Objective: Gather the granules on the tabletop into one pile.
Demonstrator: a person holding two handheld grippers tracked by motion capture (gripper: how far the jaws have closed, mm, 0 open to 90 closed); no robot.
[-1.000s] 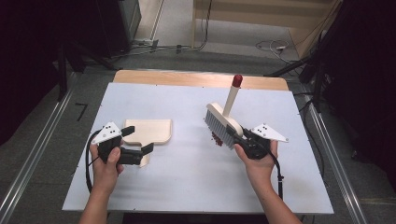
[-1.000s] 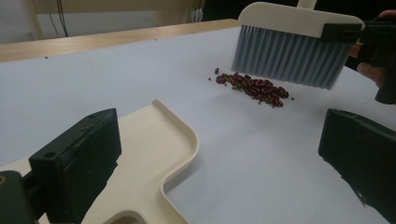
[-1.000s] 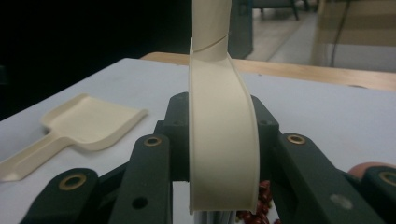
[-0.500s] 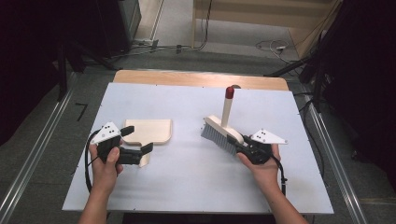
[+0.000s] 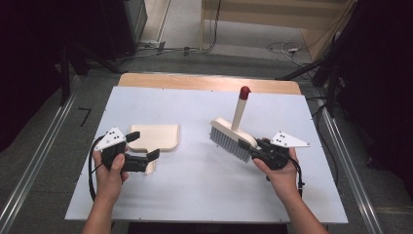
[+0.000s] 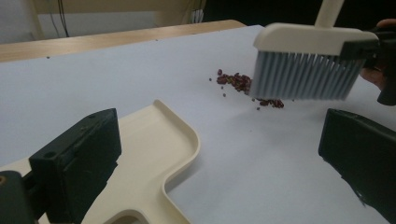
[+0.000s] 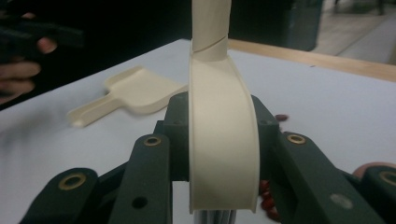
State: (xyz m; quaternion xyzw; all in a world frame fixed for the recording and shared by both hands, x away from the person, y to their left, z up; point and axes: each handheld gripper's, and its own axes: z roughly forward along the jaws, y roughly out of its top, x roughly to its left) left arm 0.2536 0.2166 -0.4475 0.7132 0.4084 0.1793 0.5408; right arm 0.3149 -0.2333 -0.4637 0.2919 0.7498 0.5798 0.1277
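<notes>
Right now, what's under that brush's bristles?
Dark red beans lie on the table at the brush's bristle tips, some poking out beneath. Any directly behind the bristles are hidden.

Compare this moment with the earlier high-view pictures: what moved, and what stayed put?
The right gripper, shut on the brush, shifted slightly right and toward the person, and the brush handle stands more upright. The left gripper, the dustpan and the table stayed as they were.

One cream hand brush [image 5: 233,138] with a red-tipped handle. One cream dustpan [image 5: 157,137]. One small heap of dark red beans [image 6: 240,83], too many and too small to count. Two handheld grippers, left gripper [image 5: 142,147] and right gripper [image 5: 249,146]. One table [image 5: 195,190].
</notes>
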